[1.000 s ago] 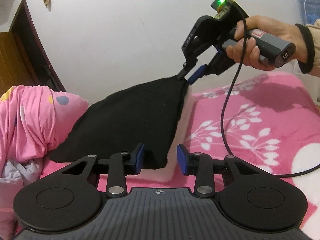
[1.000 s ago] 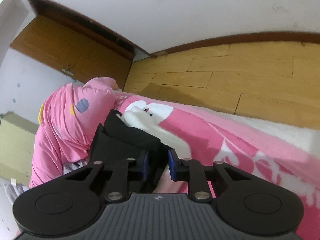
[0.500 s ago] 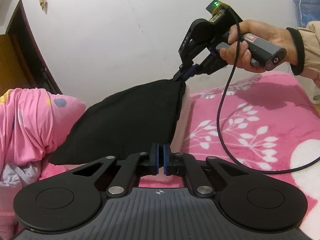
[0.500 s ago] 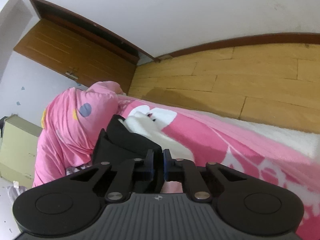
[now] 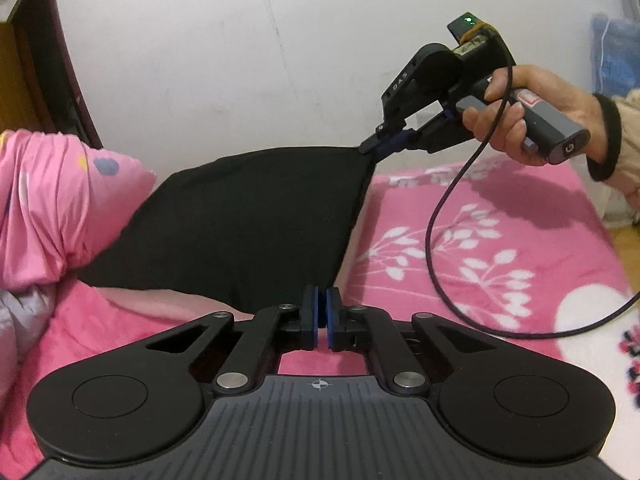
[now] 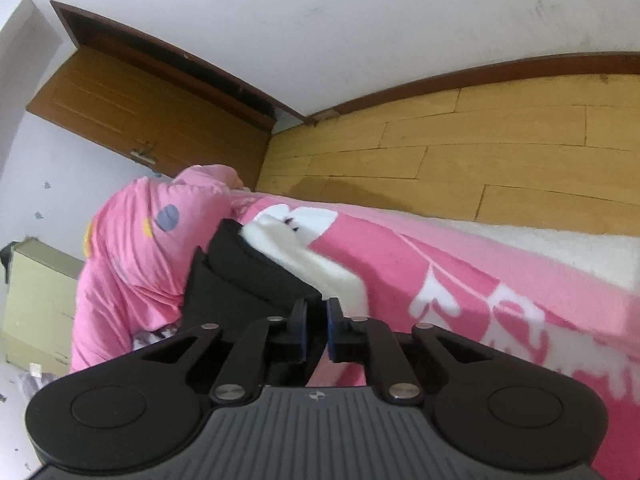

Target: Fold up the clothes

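Observation:
A black garment (image 5: 240, 220) hangs stretched over the pink bedspread (image 5: 480, 240), its far end resting on the bed. My left gripper (image 5: 320, 316) is shut on its lower near corner, pads pressed together. In the left wrist view my right gripper (image 5: 374, 146), held by a hand (image 5: 532, 120), pinches the raised upper corner and keeps the cloth taut. Its jaws are opening slightly, with the cloth between them. In the right wrist view the black garment (image 6: 240, 280) runs from the right gripper (image 6: 317, 328) down toward the bed.
A bunched pink quilt (image 5: 48, 208) lies at the left end of the bed, beside the garment. A black cable (image 5: 432, 240) loops from the right gripper over the bedspread. Beyond the bed are a wooden floor (image 6: 440, 140), a brown door (image 6: 140, 120) and a pale cabinet (image 6: 36, 300).
Both grippers' jaws have closed from open onto corners of the black garment. The right gripper has drawn its corner outward, and the cloth now hangs tauter.

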